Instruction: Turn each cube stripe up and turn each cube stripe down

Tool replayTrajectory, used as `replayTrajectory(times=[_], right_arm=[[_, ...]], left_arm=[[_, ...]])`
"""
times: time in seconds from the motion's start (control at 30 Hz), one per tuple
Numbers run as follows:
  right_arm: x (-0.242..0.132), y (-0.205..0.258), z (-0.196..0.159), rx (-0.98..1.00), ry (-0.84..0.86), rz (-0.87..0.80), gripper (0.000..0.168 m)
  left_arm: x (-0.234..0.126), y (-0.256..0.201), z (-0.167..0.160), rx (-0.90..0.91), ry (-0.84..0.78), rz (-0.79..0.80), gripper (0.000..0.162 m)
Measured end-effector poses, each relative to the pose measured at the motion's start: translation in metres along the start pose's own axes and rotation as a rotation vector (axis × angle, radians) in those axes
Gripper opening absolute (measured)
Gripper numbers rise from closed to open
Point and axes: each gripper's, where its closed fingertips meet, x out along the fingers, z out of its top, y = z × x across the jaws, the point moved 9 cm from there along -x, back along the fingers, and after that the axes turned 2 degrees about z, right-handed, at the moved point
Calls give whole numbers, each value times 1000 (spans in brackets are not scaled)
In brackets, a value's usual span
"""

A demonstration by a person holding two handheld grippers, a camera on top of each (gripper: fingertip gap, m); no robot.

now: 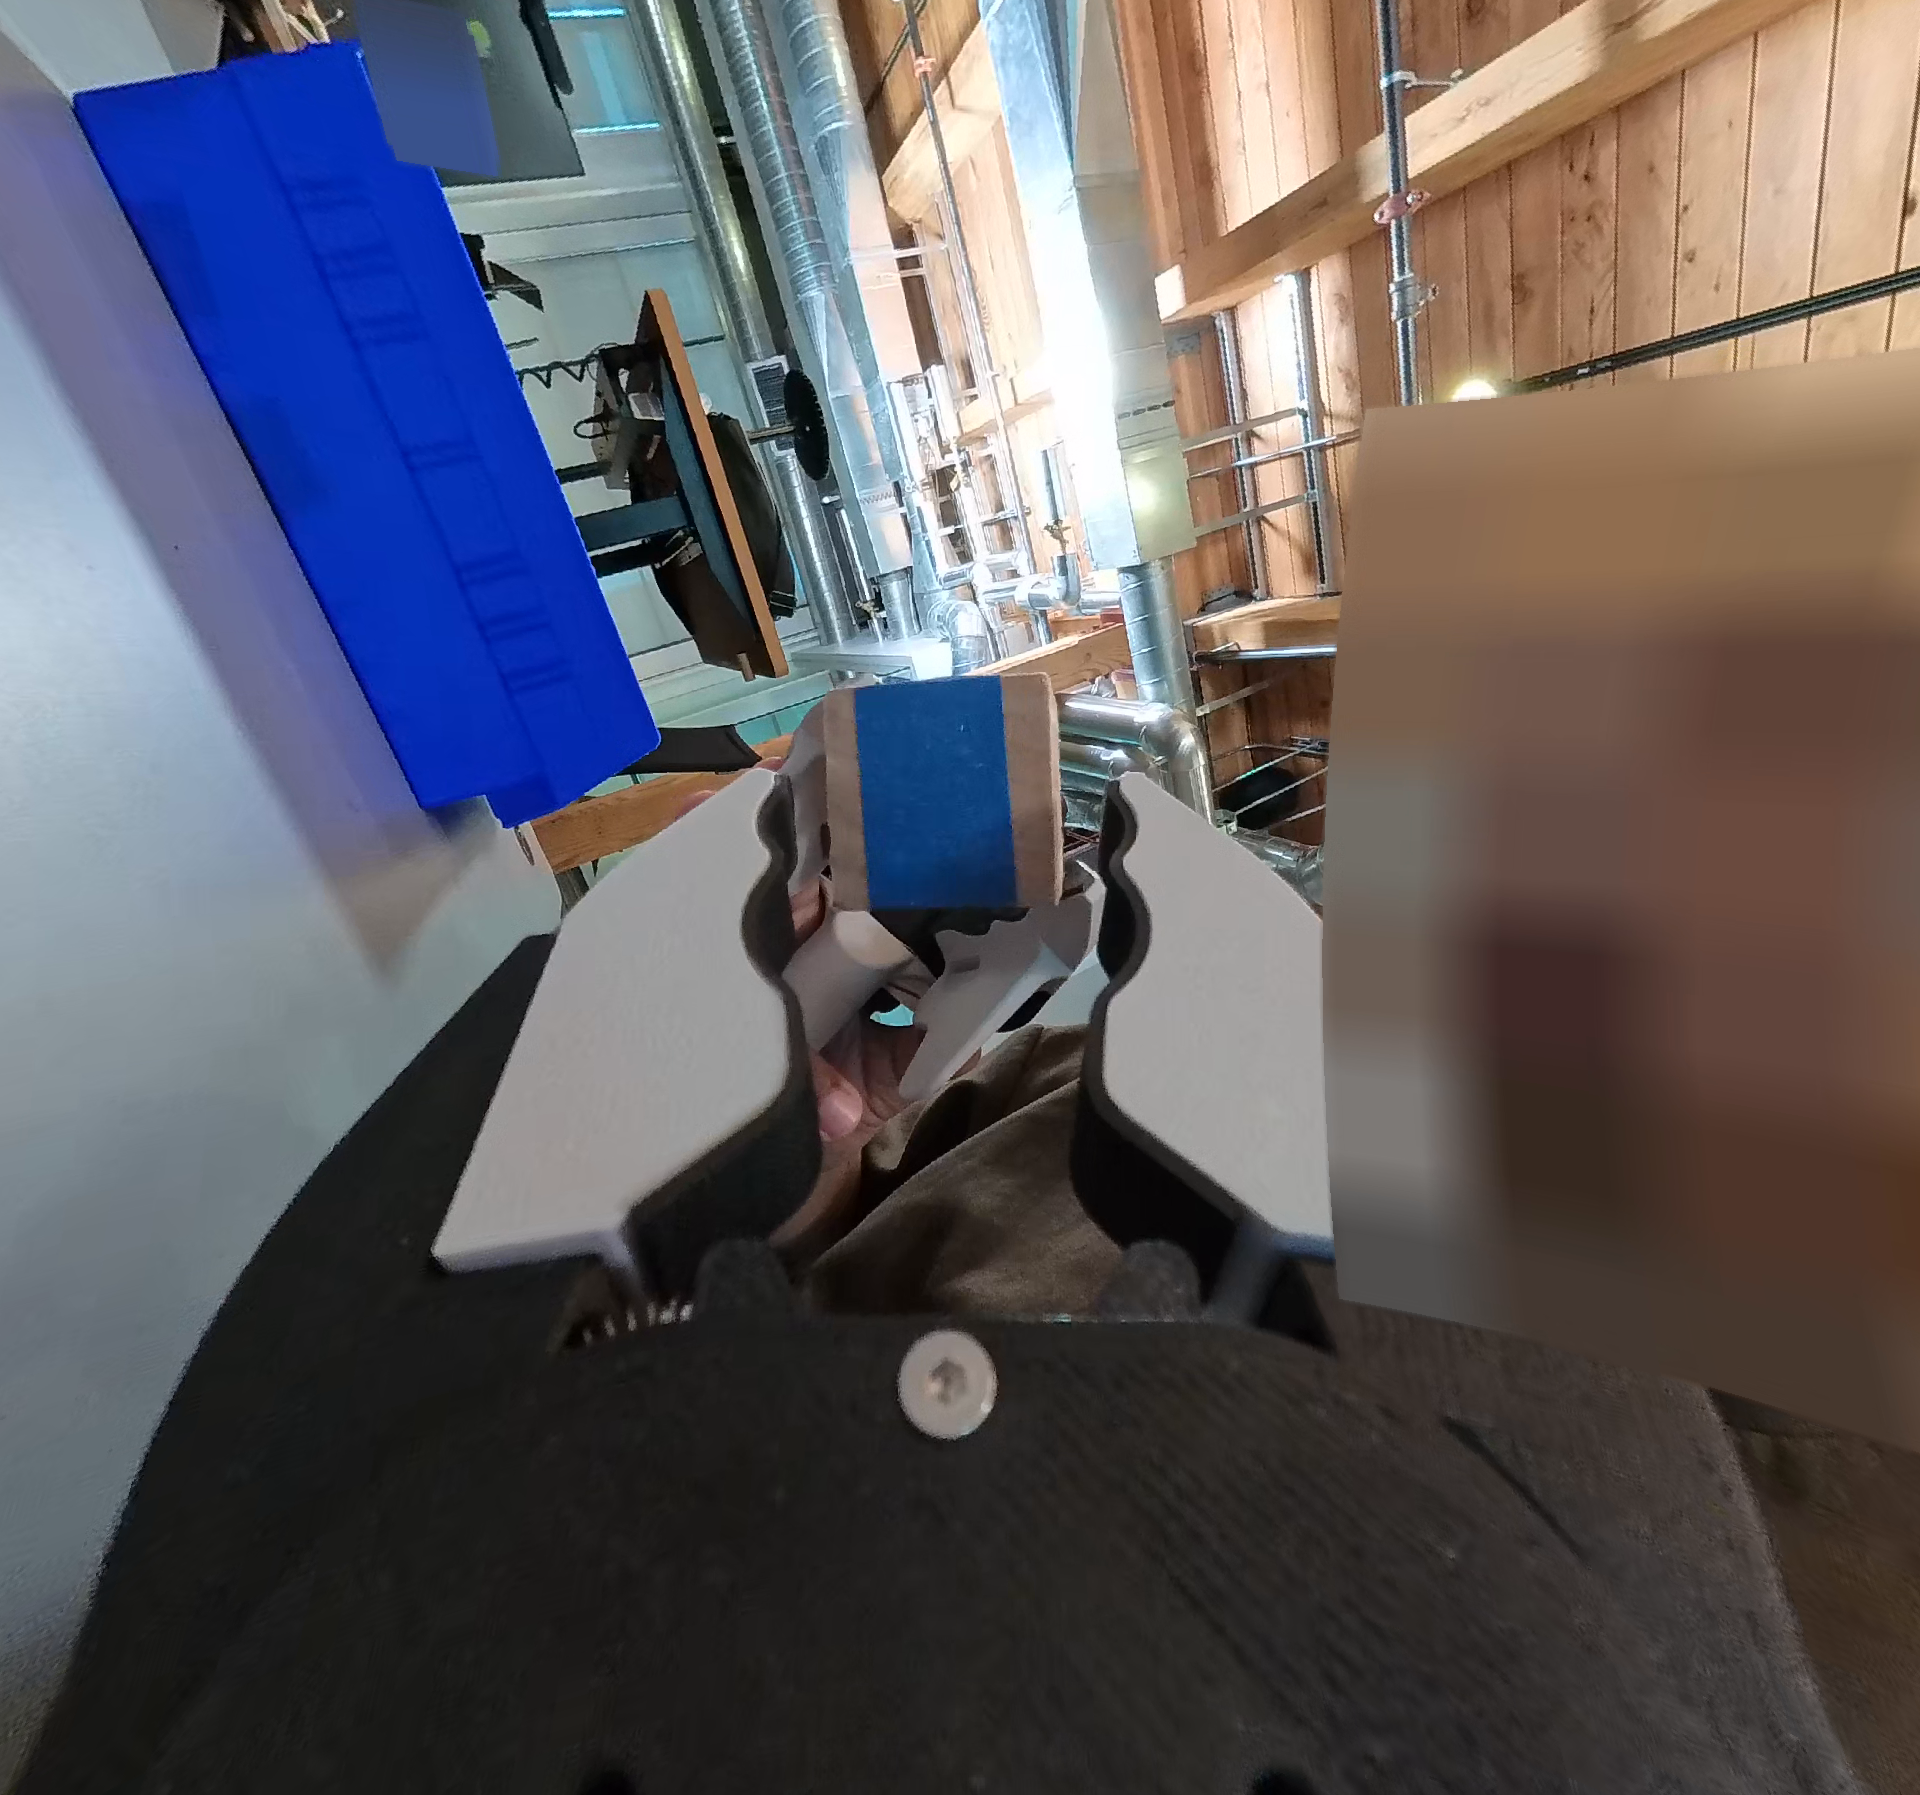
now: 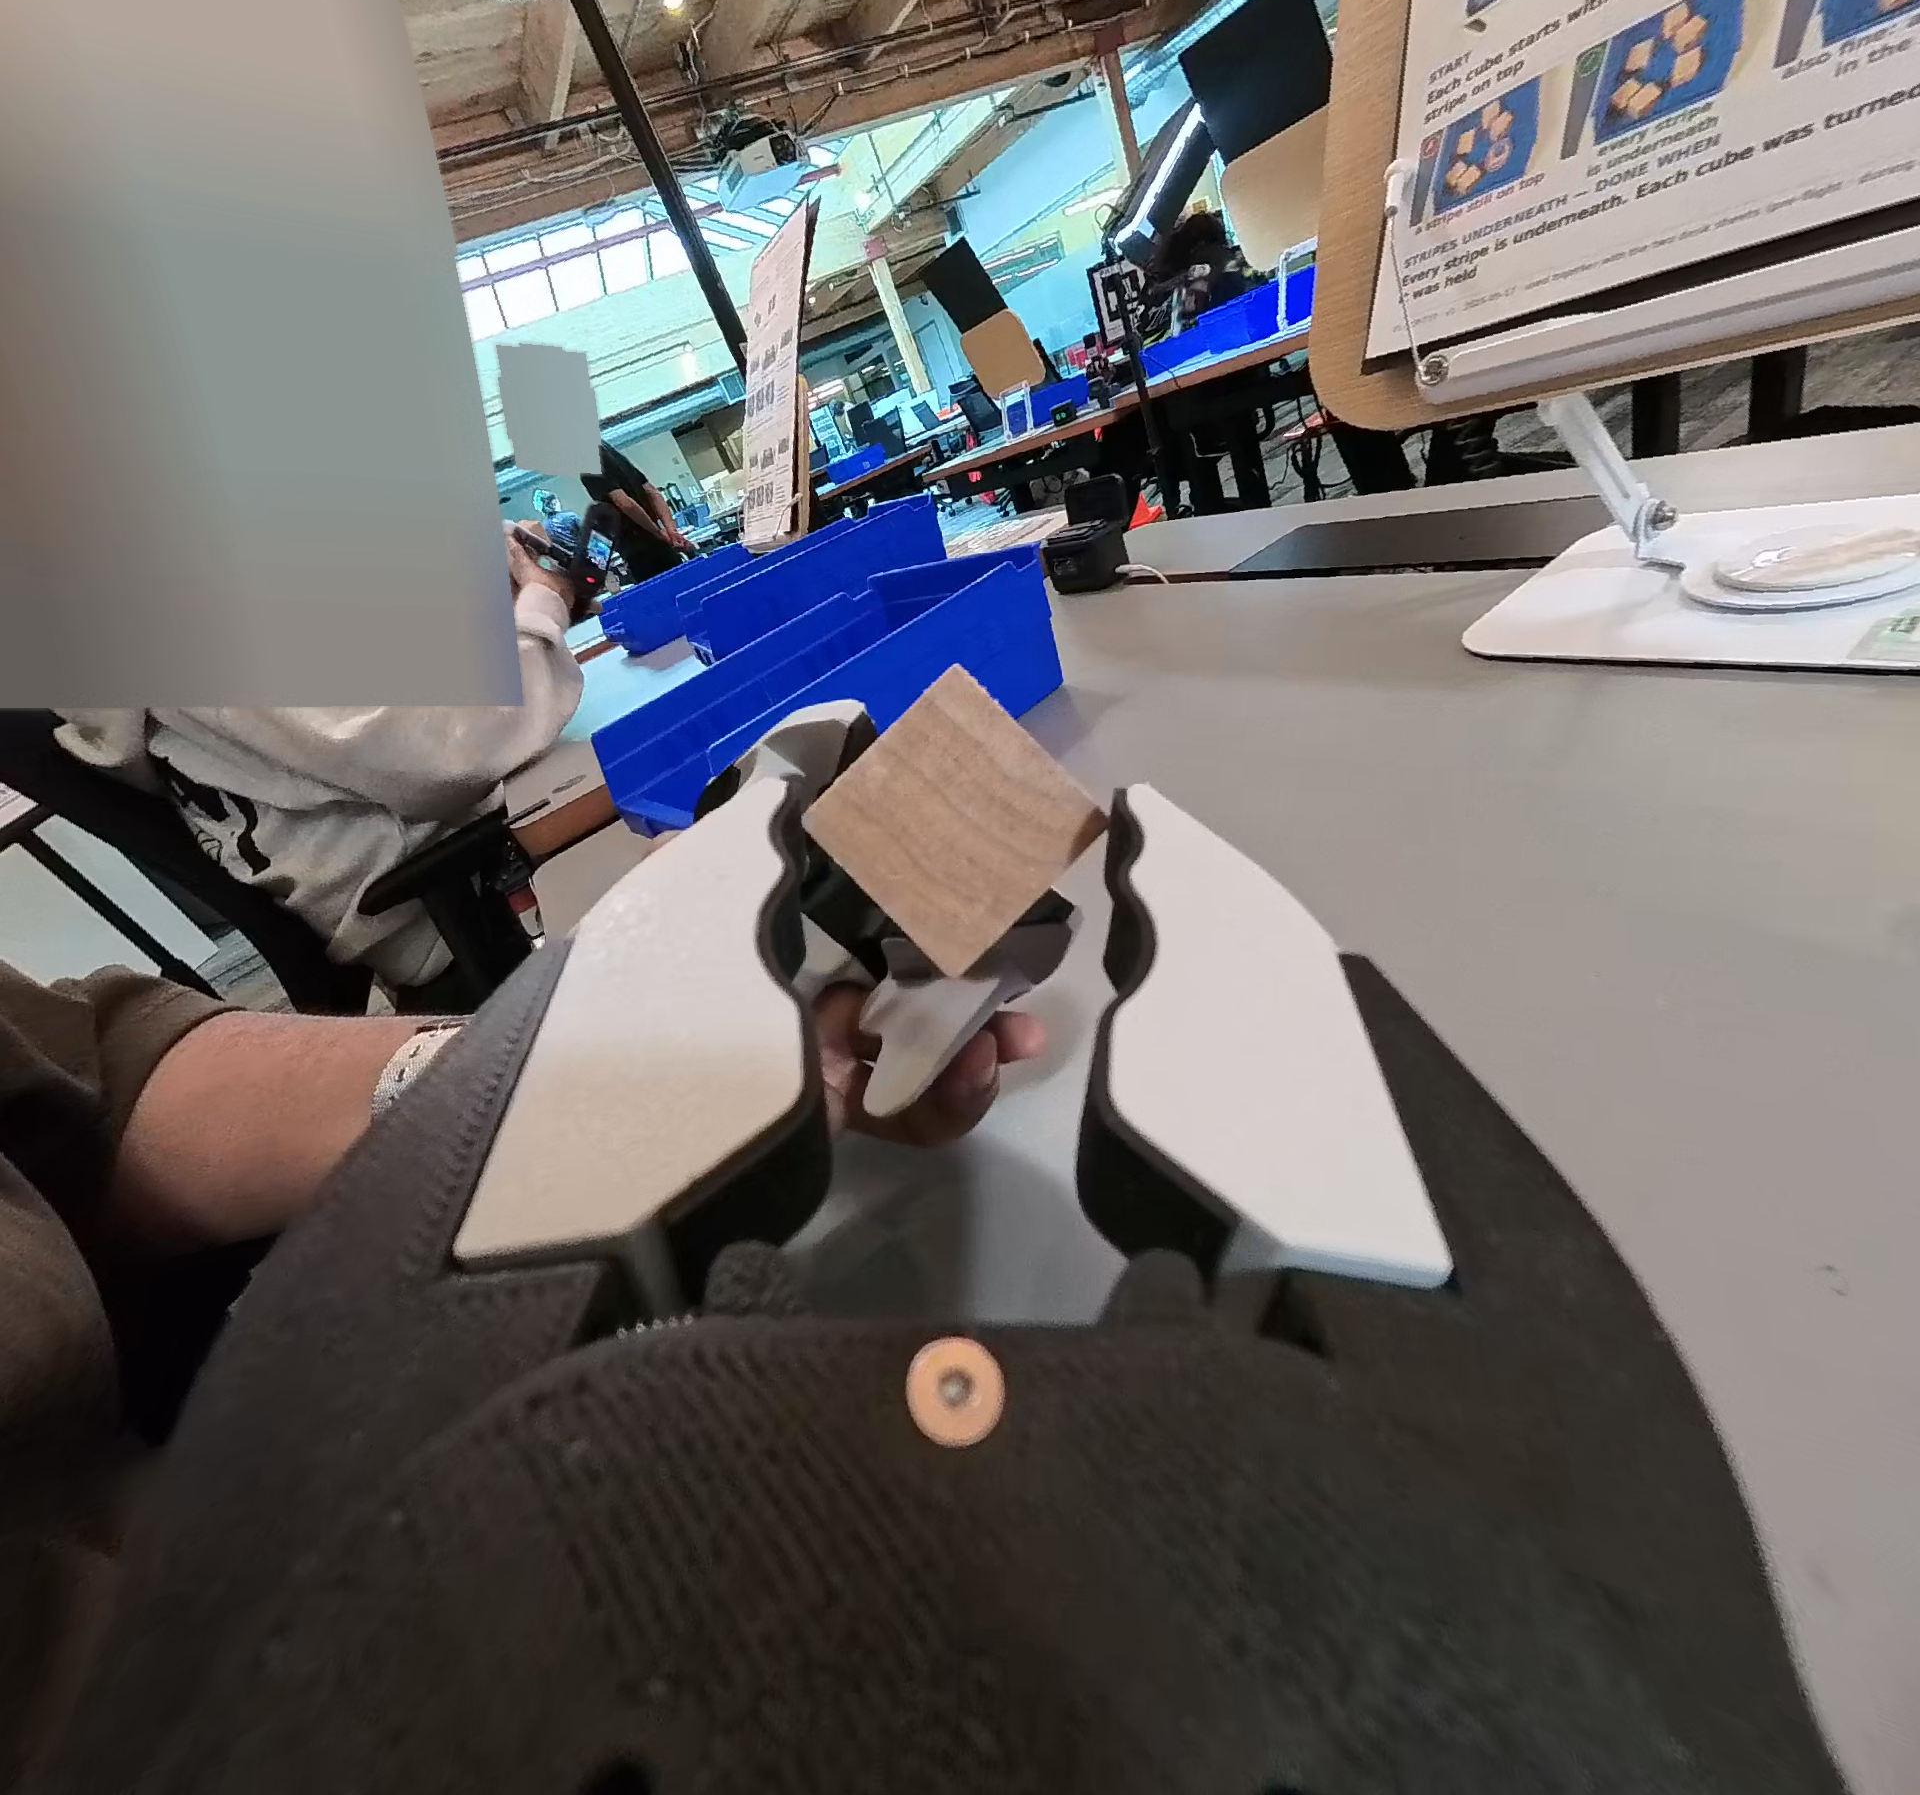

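Observation:
A wooden cube is held in the air between the two grippers, which face each other. In the left wrist view its blue-striped face (image 1: pixel 935 795) points at the camera. In the right wrist view a plain wooden face (image 2: pixel 951 831) shows, turned corner-up. My right gripper (image 2: pixel 951 820) is shut on the cube, whose left and right corners touch its fingers. My left gripper (image 1: pixel 940 810) is open, with a gap between its fingers and the cube on each side. The right gripper's fingers (image 1: pixel 842 961) show below and left of the cube. The left gripper's fingers (image 2: pixel 800 758) show behind the cube.
Blue bins (image 2: pixel 831 644) stand on the grey table (image 2: pixel 1455 914) beyond the cube, and one also shows in the left wrist view (image 1: pixel 364 415). An instruction board (image 2: pixel 1662 135) on a white base (image 2: pixel 1662 602) stands at the right. A seated person (image 2: pixel 343 810) is at the left.

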Motion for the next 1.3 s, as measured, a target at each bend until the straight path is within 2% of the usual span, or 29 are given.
replayTrajectory(times=[0.27,0.4,0.63,0.9,1.17,1.3], right_arm=[[1,-2,-2,39,16,14,57],[2,-4,-3,90,17,31,57],[2,-5,-6,118,25,21,57],[2,-15,-10,338,26,43,66],[5,-25,-18,618,54,168,58],[5,-28,-22,683,58,185,41]], left_arm=[[0,0,-1,-3,4,2,54],[1,1,-1,4,9,15,44],[-1,1,0,30,-4,34,44],[-4,-5,4,194,-47,114,44],[-5,-12,5,371,-44,209,44],[-3,-12,3,404,-24,232,44]])
